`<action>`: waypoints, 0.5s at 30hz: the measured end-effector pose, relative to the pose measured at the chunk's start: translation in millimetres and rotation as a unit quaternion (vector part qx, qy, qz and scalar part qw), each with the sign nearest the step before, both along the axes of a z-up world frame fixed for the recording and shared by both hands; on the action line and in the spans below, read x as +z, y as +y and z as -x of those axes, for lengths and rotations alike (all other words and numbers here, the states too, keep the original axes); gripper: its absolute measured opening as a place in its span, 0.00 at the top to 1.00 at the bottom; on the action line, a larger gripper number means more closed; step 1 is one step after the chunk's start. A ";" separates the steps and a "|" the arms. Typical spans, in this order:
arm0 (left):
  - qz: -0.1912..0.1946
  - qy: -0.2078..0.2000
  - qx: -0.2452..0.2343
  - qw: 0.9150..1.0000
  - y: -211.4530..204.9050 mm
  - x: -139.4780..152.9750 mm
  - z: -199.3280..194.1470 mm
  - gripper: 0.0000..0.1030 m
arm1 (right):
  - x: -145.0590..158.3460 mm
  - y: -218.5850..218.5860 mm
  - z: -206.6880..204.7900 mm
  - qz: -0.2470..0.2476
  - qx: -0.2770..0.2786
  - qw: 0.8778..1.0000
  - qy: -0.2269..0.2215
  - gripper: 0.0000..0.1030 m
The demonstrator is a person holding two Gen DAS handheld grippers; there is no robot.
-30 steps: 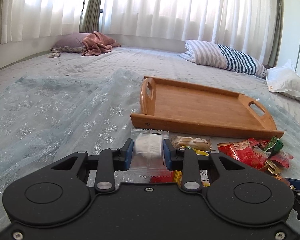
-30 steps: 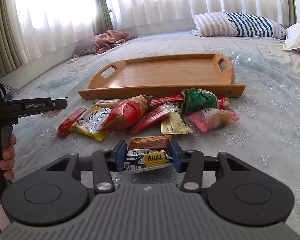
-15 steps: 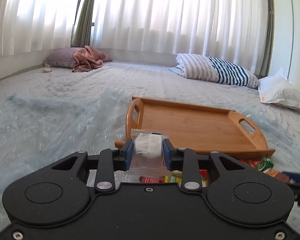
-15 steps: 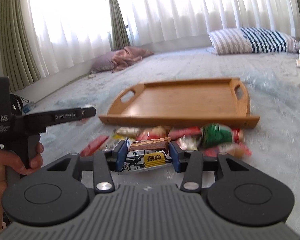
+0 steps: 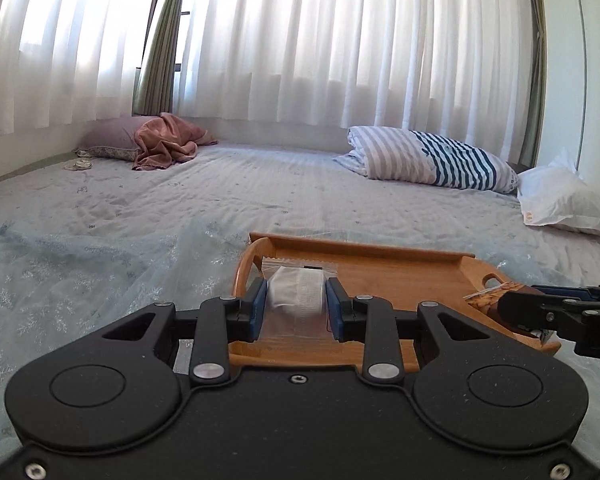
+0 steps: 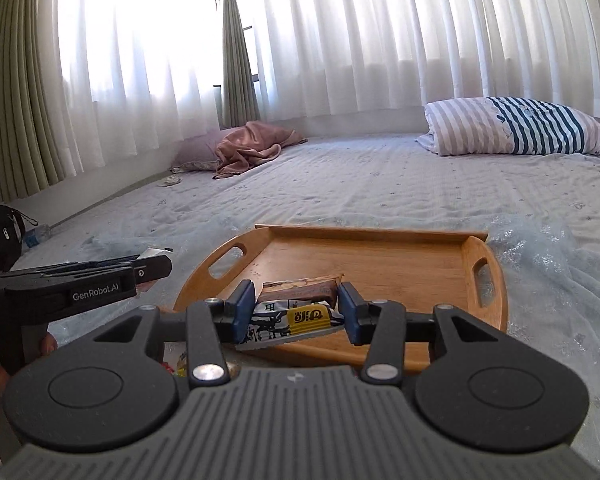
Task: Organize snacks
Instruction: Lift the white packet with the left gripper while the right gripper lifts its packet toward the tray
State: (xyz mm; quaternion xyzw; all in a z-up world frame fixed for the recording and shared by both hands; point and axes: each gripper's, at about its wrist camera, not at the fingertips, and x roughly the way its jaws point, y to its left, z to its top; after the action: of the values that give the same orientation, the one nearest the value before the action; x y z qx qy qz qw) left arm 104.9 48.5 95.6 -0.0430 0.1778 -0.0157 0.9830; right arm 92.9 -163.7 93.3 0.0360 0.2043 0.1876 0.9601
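At lower centre of the left wrist view, the left gripper [image 5: 296,308] has its blue-padded jaws closed on a clear, crinkly plastic packet [image 5: 296,294] holding something white and rounded, raised above the near left end of the wooden tray [image 5: 400,276]; the tray is smooth, oblong, with cut-out handles, lying on the pale patterned bed [image 5: 100,240]. The right gripper [image 6: 296,312] grips two stacked snack bars [image 6: 296,304], brown wrapper above, white-and-yellow below, over the tray's near edge; "GenRobot.AI" is printed at left.
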 end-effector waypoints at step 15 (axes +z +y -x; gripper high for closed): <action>0.009 -0.004 0.006 1.000 9.6 12.4 -74.6 0.71 | 9.4 20.3 -88.9 0.025 0.003 1.000 0.008 0.52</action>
State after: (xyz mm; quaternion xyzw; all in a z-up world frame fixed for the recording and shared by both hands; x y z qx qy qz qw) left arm 179.5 58.2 107.9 -0.0527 0.1739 -0.0120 0.9833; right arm 181.9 -143.4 102.7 0.0129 0.2163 0.1855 0.9585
